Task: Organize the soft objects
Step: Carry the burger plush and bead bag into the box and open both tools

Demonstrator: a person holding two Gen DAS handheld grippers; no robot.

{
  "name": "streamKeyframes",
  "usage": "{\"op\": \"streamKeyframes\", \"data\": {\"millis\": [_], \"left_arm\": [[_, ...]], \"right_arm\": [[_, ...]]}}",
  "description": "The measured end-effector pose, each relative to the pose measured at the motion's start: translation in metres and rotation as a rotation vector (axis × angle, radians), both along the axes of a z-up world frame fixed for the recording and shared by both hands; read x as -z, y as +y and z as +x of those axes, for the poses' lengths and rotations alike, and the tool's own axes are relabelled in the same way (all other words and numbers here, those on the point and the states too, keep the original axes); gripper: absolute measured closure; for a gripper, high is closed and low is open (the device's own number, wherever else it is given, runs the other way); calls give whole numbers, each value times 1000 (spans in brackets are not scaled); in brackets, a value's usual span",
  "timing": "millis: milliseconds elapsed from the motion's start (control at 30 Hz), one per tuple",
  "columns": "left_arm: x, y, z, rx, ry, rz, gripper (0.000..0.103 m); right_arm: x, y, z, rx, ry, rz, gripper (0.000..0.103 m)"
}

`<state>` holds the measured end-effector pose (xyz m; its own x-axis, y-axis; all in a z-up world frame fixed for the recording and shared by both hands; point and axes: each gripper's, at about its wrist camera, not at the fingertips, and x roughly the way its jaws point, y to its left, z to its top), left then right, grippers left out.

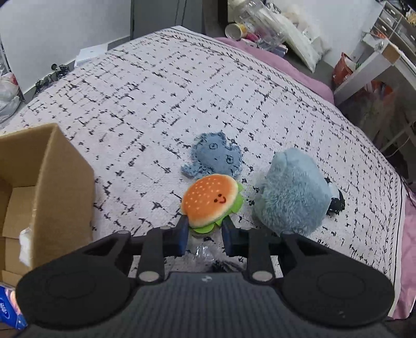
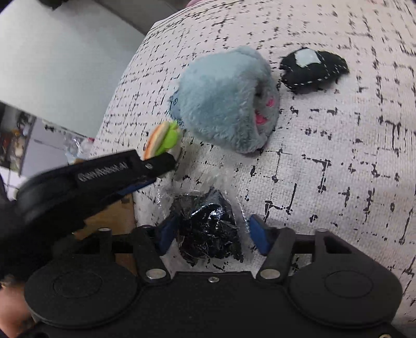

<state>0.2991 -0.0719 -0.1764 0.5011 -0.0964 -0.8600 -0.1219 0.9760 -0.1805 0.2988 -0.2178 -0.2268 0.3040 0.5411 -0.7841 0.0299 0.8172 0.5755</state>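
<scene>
My left gripper (image 1: pixel 204 228) is shut on a plush burger (image 1: pixel 212 200) with a smiling face, held just above the bedspread; the burger also shows in the right wrist view (image 2: pixel 162 140). A flat blue plush (image 1: pixel 214 158) lies behind it. A big fluffy blue plush (image 1: pixel 292 193) sits to the right, and shows in the right wrist view (image 2: pixel 221 101). A black felt plush (image 2: pixel 313 67) lies beyond it. My right gripper (image 2: pixel 210 231) is open around a clear bag of black shreds (image 2: pixel 208 228) on the bed.
An open cardboard box (image 1: pixel 65 169) stands at the left of the bed. The patterned bedspread (image 1: pixel 182 91) stretches far back. Clutter and bottles (image 1: pixel 260 23) lie at the far end, and white shelves (image 1: pixel 377 59) stand to the right.
</scene>
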Motion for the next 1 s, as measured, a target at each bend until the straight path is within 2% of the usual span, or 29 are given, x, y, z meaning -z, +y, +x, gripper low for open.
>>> {"op": "streamKeyframes", "data": {"millis": [100, 167, 500, 900, 1000], "left_arm": [[-8, 5, -8, -21, -14, -10, 77], [-14, 6, -15, -31, -23, -14, 77], [-45, 20, -55, -69, -70, -29, 77], [-78, 41, -101, -136, -129, -40, 77], [-86, 45, -110, -144, -146, -44, 77]], "right_arm": [[-1, 3, 0, -20, 1, 10, 68], [-5, 1, -3, -4, -22, 3, 69], [-28, -19, -25, 42, -82, 11, 69], [-63, -30, -59, 86, -213, -17, 69], [-71, -32, -61, 104, -226, 4, 69]]}}
